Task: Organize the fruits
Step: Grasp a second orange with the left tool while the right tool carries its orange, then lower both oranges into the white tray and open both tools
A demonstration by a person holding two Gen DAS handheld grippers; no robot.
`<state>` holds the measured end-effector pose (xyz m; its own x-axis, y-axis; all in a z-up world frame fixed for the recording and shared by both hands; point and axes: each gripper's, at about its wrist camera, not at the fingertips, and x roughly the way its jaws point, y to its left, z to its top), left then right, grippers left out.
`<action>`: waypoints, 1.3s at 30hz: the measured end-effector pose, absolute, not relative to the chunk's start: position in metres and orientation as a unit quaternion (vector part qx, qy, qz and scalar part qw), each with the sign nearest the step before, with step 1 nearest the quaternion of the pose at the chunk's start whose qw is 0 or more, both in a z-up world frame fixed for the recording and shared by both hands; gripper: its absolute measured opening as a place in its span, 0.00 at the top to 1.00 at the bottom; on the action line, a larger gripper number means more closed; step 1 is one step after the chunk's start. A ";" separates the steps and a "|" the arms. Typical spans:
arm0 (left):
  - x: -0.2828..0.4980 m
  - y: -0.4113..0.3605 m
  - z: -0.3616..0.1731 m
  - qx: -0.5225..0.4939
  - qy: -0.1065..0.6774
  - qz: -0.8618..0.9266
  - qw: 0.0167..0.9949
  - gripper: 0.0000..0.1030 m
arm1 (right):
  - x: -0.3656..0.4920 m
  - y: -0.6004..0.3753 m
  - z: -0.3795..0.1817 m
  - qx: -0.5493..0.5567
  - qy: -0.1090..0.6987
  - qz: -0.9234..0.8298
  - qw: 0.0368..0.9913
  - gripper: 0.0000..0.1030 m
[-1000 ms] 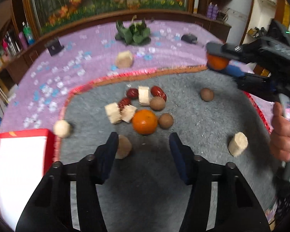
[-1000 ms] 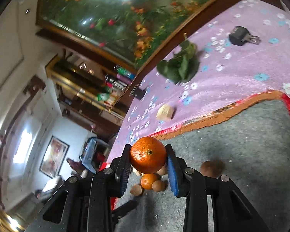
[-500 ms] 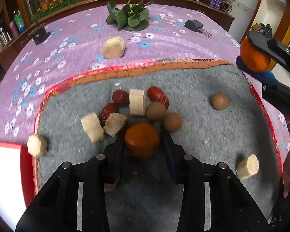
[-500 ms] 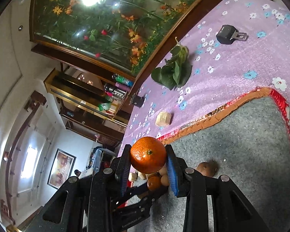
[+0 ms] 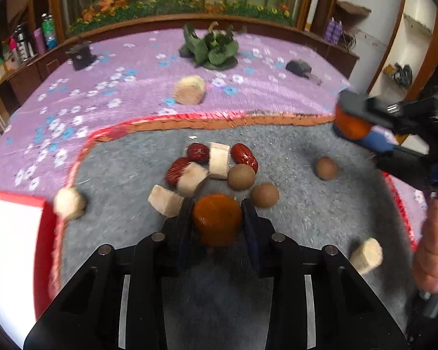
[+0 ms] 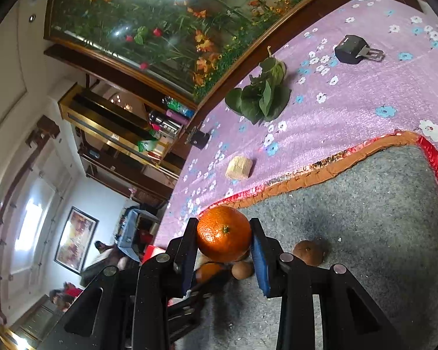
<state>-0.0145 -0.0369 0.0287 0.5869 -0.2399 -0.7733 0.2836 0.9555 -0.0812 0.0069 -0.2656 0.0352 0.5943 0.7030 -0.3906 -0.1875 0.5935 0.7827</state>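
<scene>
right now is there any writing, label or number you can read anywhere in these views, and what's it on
None can be read.
Bottles on the shelf: labels too small and blurred.
Red-edged white box: no print shows.
Black clip: no marking legible.
Framed picture: no words visible.

left gripper [image 5: 217, 224]: matte black angular frame, round silver screws on the knuckles, dark blue pads; right gripper [image 6: 223, 250]: same black frame, brighter blue pads, silver screws; hand [image 5: 433, 258] bare, sleeve perhaps dark, blurred.
</scene>
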 end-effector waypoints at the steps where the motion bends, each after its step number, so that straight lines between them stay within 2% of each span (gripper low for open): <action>1: -0.024 -0.032 0.034 0.024 0.420 -0.144 0.896 0.69 | 0.007 -0.263 0.035 0.354 0.361 0.272 0.819 0.67; 8: -0.091 0.017 0.059 0.032 0.374 -0.094 0.922 0.69 | 0.007 -0.253 0.032 0.324 0.367 0.264 0.831 0.68; 17: -0.156 0.117 0.074 0.024 0.346 0.012 0.938 0.69 | 0.000 -0.220 0.031 0.269 0.372 0.252 0.852 0.68; 20: -0.168 0.141 0.072 0.021 0.343 0.037 0.938 0.69 | -0.011 -0.182 0.040 0.267 0.373 0.298 0.837 0.68; 25: -0.179 0.175 0.066 -0.004 0.340 0.067 0.938 0.69 | -0.038 -0.067 0.060 0.188 0.393 0.391 0.811 0.68; 30: -0.179 0.197 0.055 -0.009 0.345 0.102 0.933 0.69 | -0.064 0.019 0.059 0.125 0.397 0.429 0.801 0.68; 39: -0.164 0.210 0.034 -0.007 0.363 0.134 0.922 0.69 | -0.083 0.084 0.028 0.044 0.425 0.423 0.799 0.68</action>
<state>-0.1645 0.2098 0.0341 0.7009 0.2419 -0.6709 -0.2521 0.9640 0.0842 -0.0835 0.0845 0.0282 0.2801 0.7135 -0.6422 -0.6392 0.6378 0.4297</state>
